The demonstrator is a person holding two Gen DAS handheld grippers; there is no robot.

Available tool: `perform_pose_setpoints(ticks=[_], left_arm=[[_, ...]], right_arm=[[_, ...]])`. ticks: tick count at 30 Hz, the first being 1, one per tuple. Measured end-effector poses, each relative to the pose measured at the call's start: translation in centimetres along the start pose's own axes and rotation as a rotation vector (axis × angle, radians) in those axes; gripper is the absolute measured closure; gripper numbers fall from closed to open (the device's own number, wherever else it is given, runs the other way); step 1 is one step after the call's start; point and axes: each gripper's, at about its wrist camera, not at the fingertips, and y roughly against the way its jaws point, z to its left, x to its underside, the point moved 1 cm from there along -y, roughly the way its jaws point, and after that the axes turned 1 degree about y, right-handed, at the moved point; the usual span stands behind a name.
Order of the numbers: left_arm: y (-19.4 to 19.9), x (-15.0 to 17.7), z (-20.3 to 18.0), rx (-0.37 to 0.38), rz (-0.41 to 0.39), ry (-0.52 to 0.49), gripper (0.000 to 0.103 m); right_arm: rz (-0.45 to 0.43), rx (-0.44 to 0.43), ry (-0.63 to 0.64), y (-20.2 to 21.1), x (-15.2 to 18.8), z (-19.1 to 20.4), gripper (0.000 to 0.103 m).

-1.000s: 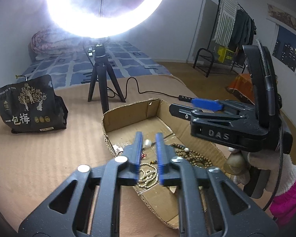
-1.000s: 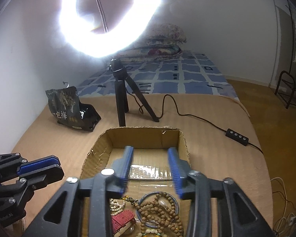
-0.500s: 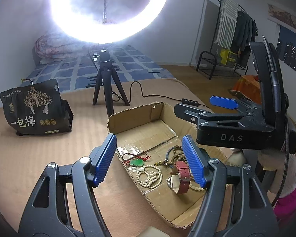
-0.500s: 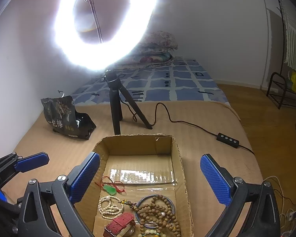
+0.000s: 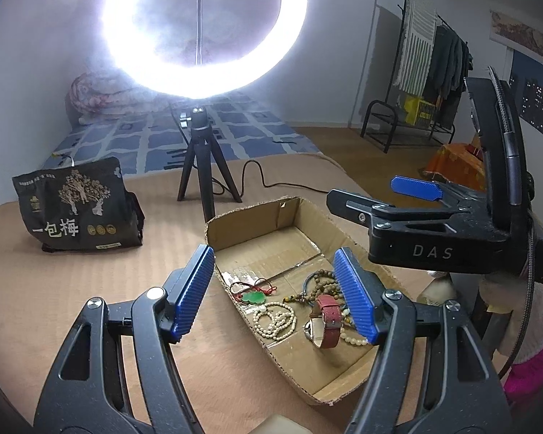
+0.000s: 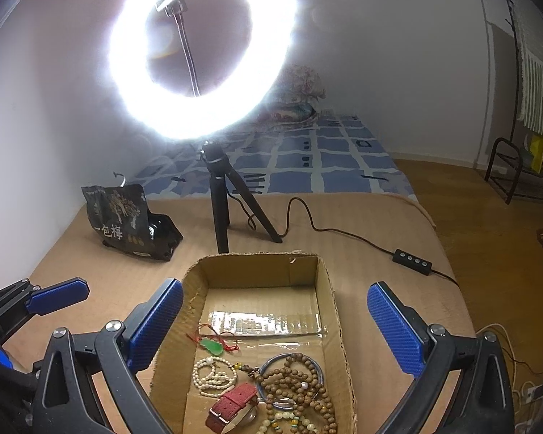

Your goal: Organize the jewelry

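An open cardboard box (image 6: 329,289) on the tan bed surface holds my jewelry at its near end: a green pendant (image 6: 213,346), white beads (image 6: 213,374), a red-strapped watch (image 5: 327,320), brown beads (image 6: 297,379). My left gripper (image 5: 275,291) and right gripper (image 6: 275,329) have just spread open, empty. Only the left view shows my white-gloved hand (image 5: 539,322); only the right shows the cord's switch (image 6: 412,262).

A lit ring light (image 5: 202,32) stands on a black tripod (image 5: 202,177) on the tan ribbed cover (image 5: 54,300), its cable (image 6: 329,228) running to an inline switch (image 6: 412,262). A black printed bag (image 5: 76,209) sits left of the tripod. Behind lie a blue checked mat (image 6: 329,162) and folded bedding (image 5: 101,101); a clothes rack (image 5: 434,72) stands far right
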Motion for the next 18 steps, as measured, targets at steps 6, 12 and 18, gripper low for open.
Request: perform_pose_setpoints(ticks=[6, 12, 18], left_arm=[[2.9, -0.4, -0.3, -0.017, -0.032, -0.035, 0.032], [6.6, -0.9, 0.0, -0.029, -0.071, -0.041, 0.032], [11.0, -0.7, 0.3, -0.054, -0.102, -0.074, 0.032]], right_arm=[[-0.025, 0.015, 0.009, 2.5, -0.8, 0.7, 0.0], [-0.048, 0.026, 0.005, 5.8, -1.4, 1.7, 0.0], [-0.058, 0.045, 0.008, 9.8, -1.9, 3.5, 0.0]])
